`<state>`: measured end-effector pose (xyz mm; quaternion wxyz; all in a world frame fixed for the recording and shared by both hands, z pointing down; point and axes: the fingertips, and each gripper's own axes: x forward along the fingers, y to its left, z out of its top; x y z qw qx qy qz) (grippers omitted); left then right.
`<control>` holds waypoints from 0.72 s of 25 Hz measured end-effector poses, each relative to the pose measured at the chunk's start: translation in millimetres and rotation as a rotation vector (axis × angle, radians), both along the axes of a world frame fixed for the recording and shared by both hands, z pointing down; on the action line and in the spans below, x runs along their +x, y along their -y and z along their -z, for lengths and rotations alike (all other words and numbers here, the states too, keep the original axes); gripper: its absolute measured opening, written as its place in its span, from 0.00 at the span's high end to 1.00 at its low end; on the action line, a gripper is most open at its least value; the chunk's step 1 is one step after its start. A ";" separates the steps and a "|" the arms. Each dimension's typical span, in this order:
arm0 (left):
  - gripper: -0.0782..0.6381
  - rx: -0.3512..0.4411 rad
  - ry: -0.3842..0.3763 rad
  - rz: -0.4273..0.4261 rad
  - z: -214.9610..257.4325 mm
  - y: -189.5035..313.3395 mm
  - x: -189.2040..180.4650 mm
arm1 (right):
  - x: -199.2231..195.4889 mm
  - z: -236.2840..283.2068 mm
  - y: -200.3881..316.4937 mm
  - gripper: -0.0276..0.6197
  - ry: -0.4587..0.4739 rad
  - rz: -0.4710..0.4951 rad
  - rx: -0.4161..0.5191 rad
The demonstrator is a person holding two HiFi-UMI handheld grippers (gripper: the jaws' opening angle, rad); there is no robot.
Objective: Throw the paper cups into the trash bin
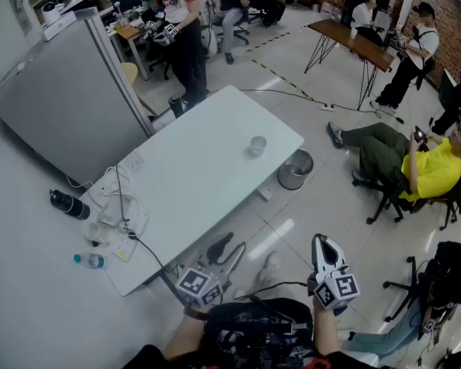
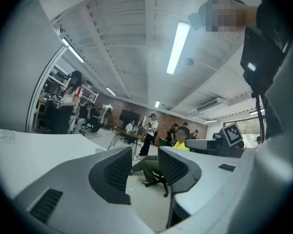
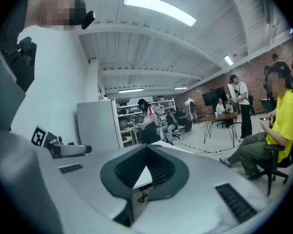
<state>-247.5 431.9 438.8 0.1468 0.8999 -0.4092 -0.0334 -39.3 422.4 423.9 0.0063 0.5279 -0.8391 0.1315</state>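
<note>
Head view: paper cup (image 1: 257,144) on table (image 1: 188,187)

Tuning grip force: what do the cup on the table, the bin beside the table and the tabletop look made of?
Cup: pale and thin-walled, probably paper or thin plastic; too small to settle.
Bin: grey with a dull sheen, likely metal, though plastic is possible.
Tabletop: even white with no grain and a smooth matte look, probably laminate.
</note>
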 end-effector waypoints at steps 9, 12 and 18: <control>0.66 0.002 0.033 0.117 -1.7 82.9 19.7 | 1.5 -3.3 88.5 0.95 0.013 0.112 0.066; 0.70 0.014 0.033 0.152 2.2 122.7 39.9 | 13.5 0.6 137.0 0.95 -0.028 0.145 0.110; 0.71 0.019 0.021 0.191 16.6 197.0 66.4 | 40.0 17.2 219.4 0.92 -0.067 0.205 0.171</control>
